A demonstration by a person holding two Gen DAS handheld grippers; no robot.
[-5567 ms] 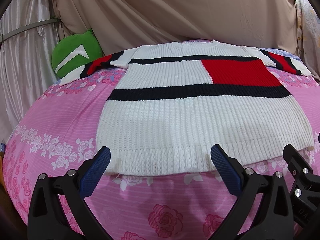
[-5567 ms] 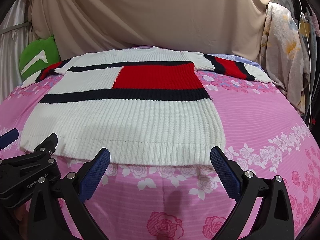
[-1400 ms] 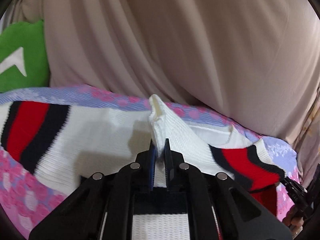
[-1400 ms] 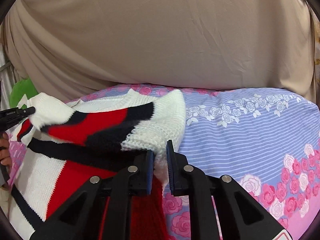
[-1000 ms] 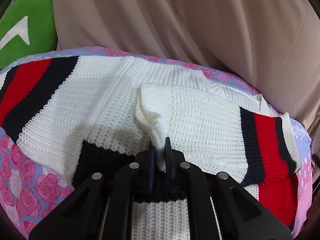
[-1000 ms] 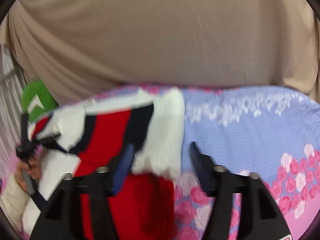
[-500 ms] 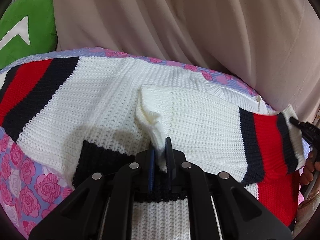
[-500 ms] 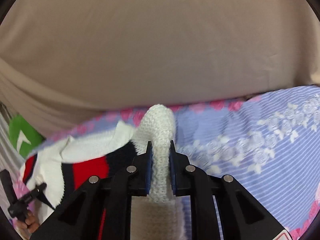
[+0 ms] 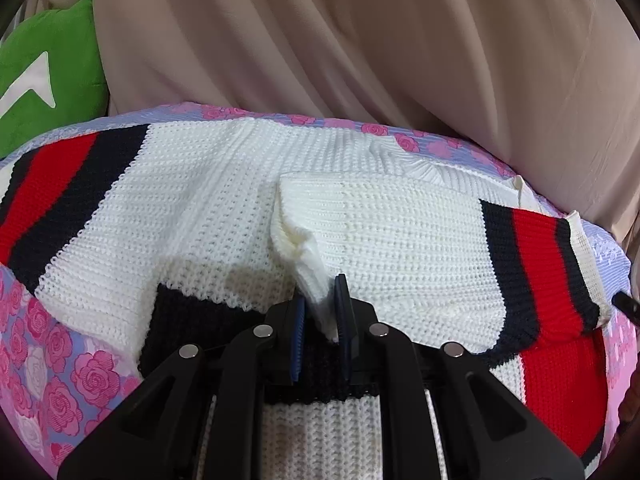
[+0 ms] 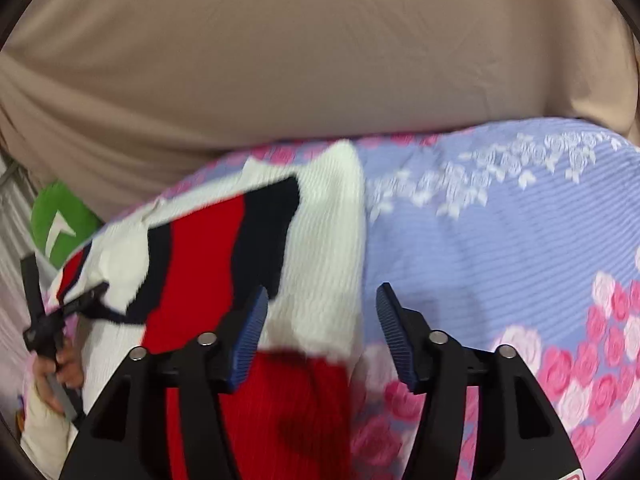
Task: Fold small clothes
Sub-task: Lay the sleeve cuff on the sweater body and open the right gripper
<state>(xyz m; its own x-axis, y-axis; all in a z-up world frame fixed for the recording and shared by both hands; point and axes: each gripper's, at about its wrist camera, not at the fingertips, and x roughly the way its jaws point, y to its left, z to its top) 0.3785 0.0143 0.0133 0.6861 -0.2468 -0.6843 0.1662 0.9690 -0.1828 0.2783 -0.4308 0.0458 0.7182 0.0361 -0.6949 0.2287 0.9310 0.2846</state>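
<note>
A white knit sweater point(image 9: 192, 216) with red and navy stripes lies on the pink floral bed. Its right sleeve point(image 9: 536, 280) is folded across the chest. My left gripper point(image 9: 320, 320) is shut on a pinched white fold of the sweater near the collar. In the right wrist view my right gripper point(image 10: 320, 320) is open just above the folded sleeve point(image 10: 224, 264), holding nothing. The left gripper point(image 10: 52, 320) shows at the left edge of that view, held by a hand.
A beige curtain point(image 9: 360, 60) hangs close behind the bed. A green pillow point(image 9: 44, 76) sits at the back left. The bedsheet point(image 10: 500, 240) with lilac stripes and pink roses lies to the right of the sweater.
My right gripper was shut on the sleeve cuff half a second ago and has now opened, leaving the sleeve lying across the chest. My left gripper has kept its hold.
</note>
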